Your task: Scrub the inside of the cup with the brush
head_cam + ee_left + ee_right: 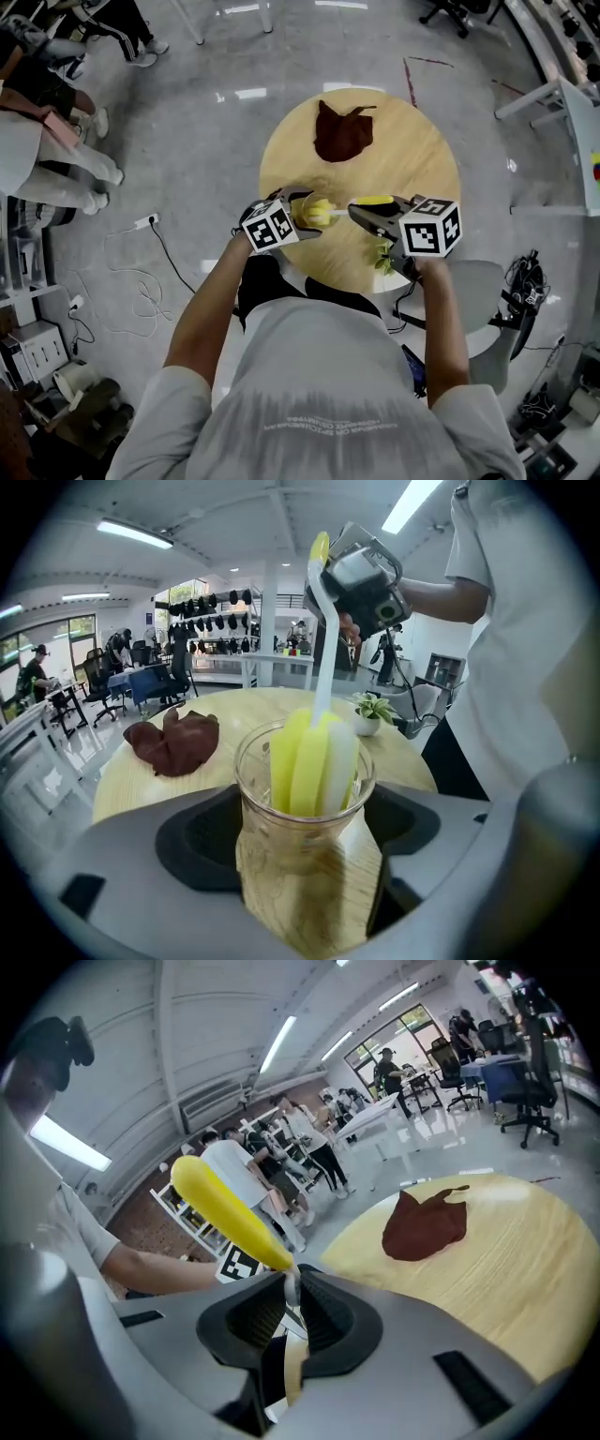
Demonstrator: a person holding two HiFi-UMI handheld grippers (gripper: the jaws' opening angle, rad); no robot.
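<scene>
- While your left gripper (304, 860) clamps the glass cup (302, 808) above the table's (412, 159) near edge, the cup's mouth faces your right gripper (292, 1297), likely so that the brush can enter it.
- Your right gripper pinches the brush (314, 761) by its thin stem, so the sponge head sits inside the cup.
</scene>
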